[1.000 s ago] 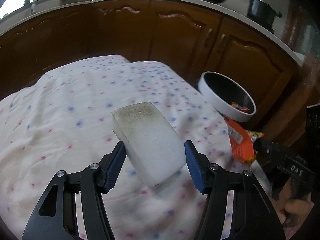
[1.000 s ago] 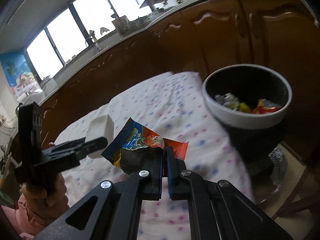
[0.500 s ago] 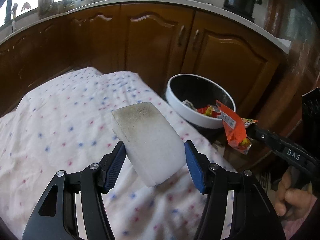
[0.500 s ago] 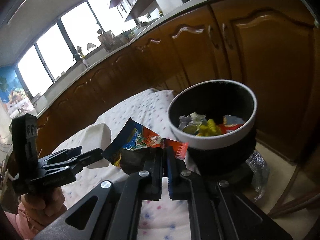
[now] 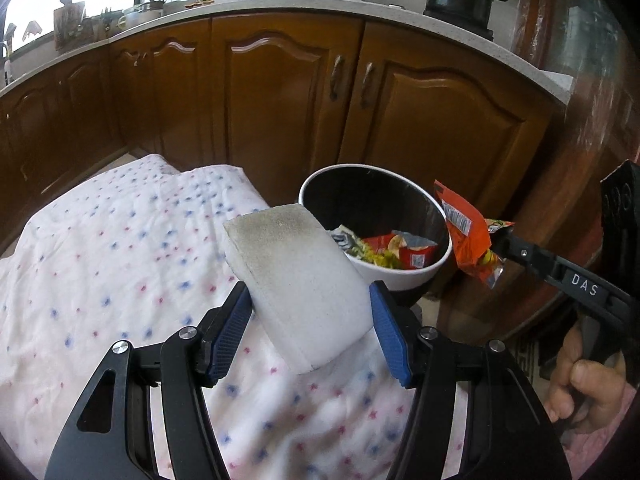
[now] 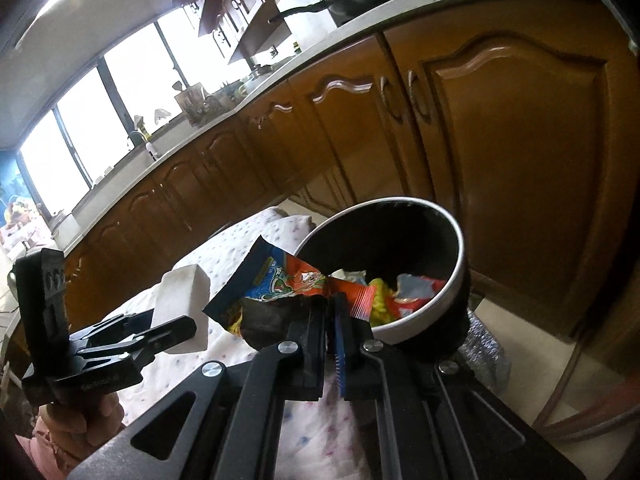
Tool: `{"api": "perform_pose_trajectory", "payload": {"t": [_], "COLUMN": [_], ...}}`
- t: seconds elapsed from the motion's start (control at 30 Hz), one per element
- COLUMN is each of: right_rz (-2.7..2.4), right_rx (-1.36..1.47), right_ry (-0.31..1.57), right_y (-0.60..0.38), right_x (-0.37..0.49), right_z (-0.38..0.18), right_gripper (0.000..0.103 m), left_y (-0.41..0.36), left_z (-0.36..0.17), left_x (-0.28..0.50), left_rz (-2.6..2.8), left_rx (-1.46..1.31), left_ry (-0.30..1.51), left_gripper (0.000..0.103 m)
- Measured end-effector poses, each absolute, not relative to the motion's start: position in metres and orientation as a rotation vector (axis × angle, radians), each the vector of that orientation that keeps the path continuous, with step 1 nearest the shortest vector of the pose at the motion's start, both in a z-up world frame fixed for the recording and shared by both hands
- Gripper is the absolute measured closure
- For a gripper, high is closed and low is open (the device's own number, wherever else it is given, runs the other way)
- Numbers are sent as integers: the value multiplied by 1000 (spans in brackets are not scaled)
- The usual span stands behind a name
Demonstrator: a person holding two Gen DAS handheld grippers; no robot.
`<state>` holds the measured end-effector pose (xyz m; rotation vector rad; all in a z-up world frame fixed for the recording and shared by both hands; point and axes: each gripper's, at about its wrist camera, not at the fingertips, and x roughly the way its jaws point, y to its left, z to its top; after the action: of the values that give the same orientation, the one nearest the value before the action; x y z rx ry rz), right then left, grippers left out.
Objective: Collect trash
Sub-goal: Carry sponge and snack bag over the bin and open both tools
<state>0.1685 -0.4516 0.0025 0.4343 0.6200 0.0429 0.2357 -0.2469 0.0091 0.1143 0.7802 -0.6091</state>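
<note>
As the wrapper hung beside the bin's rim, ready to drop, the right hand-held gripper pinched it; the left hand-held gripper clamped a sponge over the desk.

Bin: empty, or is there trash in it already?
Partly filled. The bin already holds crumpled wrappers at the bottom, with its dark inner wall bare above them.

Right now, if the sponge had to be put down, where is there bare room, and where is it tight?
The dotted cloth lies bare from its far edge by the cabinets down to the left gripper, which holds the sponge. It is tight at the bin, already holding wrappers, with the right gripper holding the snack wrapper at its rim.
</note>
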Motion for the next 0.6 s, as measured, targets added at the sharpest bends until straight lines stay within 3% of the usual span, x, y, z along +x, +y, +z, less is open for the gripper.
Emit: {"api": "perform_pose_trajectory", "payload": {"t": [0.6], "right_rz": [3], "right_rx": [444], "right_ry": [641], "right_y": [-481], "right_x": [194], "right_z": [-5], "right_gripper": [98], "left_y": [-284], "left_z": [24], "left_x": [259], "left_rz": [-658], "left_rx": [123], "left_ry": [759], "left_gripper": [43]}}
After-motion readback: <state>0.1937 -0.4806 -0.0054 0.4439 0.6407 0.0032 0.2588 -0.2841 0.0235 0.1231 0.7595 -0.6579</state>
